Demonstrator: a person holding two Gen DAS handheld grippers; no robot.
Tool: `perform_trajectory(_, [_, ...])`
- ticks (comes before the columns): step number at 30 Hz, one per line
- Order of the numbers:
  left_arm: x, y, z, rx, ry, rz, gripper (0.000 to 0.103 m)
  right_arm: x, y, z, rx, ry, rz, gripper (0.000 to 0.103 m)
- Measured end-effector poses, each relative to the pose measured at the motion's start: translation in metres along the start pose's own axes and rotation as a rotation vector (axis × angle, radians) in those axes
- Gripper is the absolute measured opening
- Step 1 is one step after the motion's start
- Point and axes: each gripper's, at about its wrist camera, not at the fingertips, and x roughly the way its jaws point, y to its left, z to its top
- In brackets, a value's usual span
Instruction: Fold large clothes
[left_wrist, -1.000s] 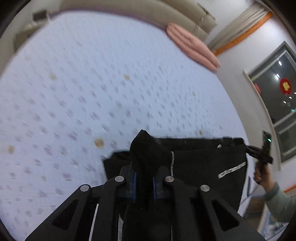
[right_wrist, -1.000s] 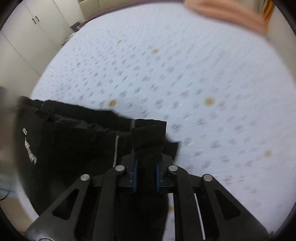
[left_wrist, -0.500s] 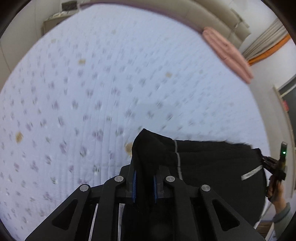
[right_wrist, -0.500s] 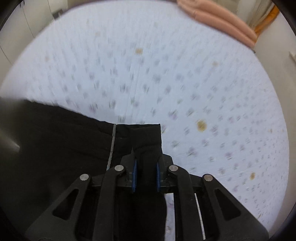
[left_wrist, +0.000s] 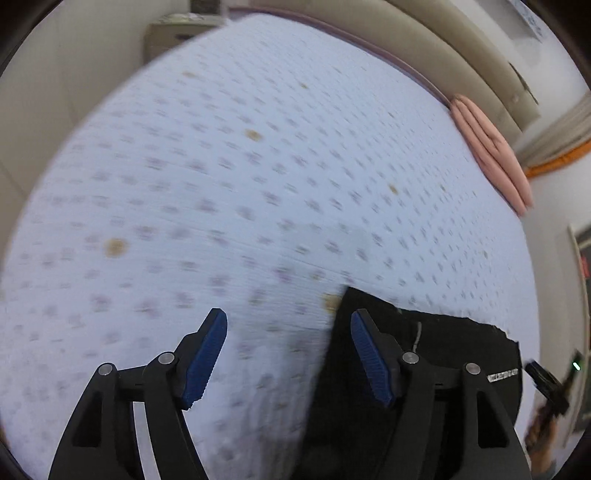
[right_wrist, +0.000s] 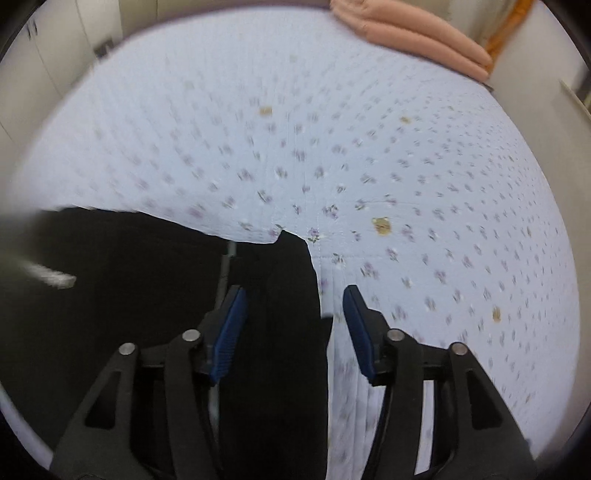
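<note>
releasing: left claw (left_wrist: 288, 350) and right claw (right_wrist: 293, 325) both wide, empty.
garment: black garment (right_wrist: 129, 280) flat on bed (right_wrist: 332, 147), lower frame.
next: likely regrip an edge, fold over.

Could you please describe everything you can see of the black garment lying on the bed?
The black fabric garment lies flat on the pale floral quilted bedspread. It looks soft and matte, with a thin pale stripe or seam running down it and a small white printed label near one edge. One corner points up the bed between the blue pads of the open right gripper, which does not grip it. The open left gripper sits beside its other corner.
</note>
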Motion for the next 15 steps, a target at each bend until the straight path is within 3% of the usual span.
perform_trajectory(4, [-0.038,-0.004,-0.022,0.014,-0.045,0.025,0.071,-0.044,0.017,-0.025,0.003,-0.032,0.075,0.056])
perform_trajectory(9, [-0.082,-0.093,-0.107,0.228,-0.110,0.023,0.071,-0.065,0.082,-0.055,-0.032,-0.018,0.194,0.055])
perform_trajectory(11, [-0.083,-0.131,-0.142,0.305,-0.105,-0.020,0.071,-0.063,0.106,-0.062,-0.054,-0.019,0.197,0.054])
perform_trajectory(15, [-0.047,-0.189,-0.200,0.415,-0.079,-0.024,0.071,-0.040,0.136,-0.074,-0.076,-0.012,0.186,0.053])
